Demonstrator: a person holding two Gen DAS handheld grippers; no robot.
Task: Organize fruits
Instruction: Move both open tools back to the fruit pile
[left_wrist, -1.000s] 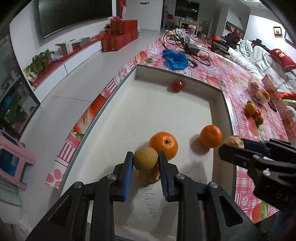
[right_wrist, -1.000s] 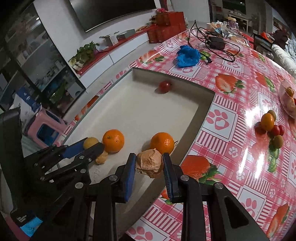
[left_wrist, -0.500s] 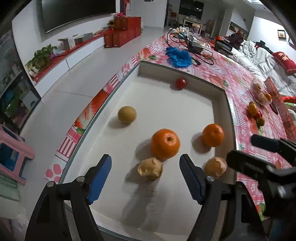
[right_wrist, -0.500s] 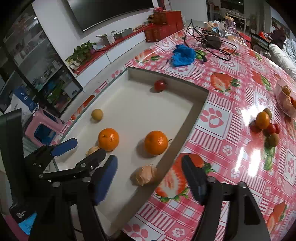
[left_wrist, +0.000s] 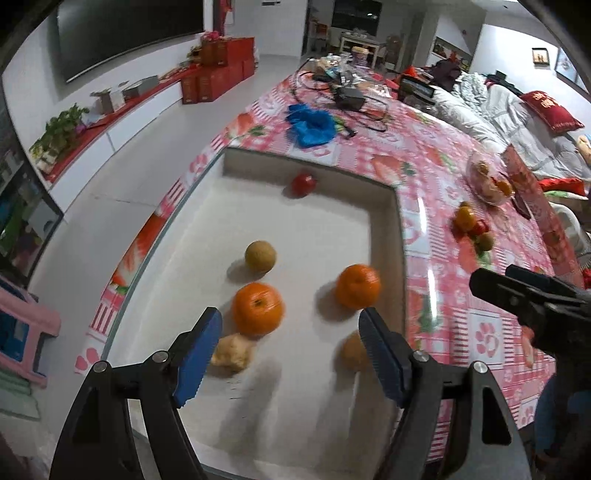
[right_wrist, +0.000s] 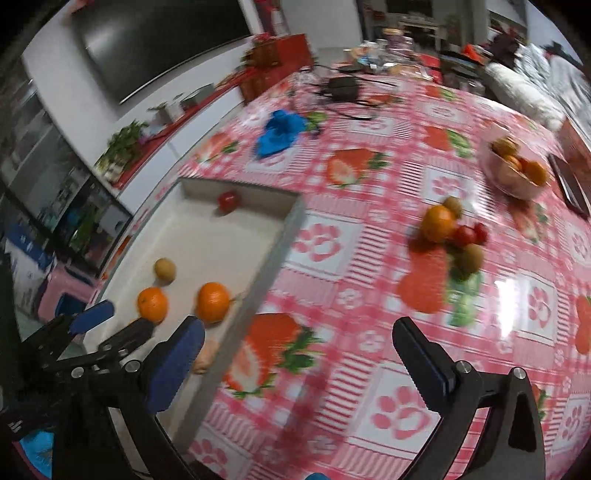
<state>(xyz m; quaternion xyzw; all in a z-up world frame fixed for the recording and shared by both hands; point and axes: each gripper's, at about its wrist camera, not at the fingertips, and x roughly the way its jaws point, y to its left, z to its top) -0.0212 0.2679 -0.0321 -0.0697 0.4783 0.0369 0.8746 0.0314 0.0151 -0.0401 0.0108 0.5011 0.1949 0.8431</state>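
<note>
Here, both tongs gape wide over a fruit tray on the bench

The bench (right_wrist: 369, 192) under its pink strawberry cloth carries a shallow white tray (left_wrist: 317, 229); left tongs (left_wrist: 291, 350) and right tongs (right_wrist: 299, 354) each stand apart, gripping nothing. In the tray lie 2 oranges (left_wrist: 258, 308) (left_wrist: 357, 286), a brownish round fruit (left_wrist: 260, 256), 2 pale wrinkled fruits (left_wrist: 232, 354) (left_wrist: 352, 350) near the left tongs, and a small red fruit (left_wrist: 303, 183) against the far wall. A cluster of loose fruits (right_wrist: 452, 230) sits on the cloth, well apart from the tray
</note>
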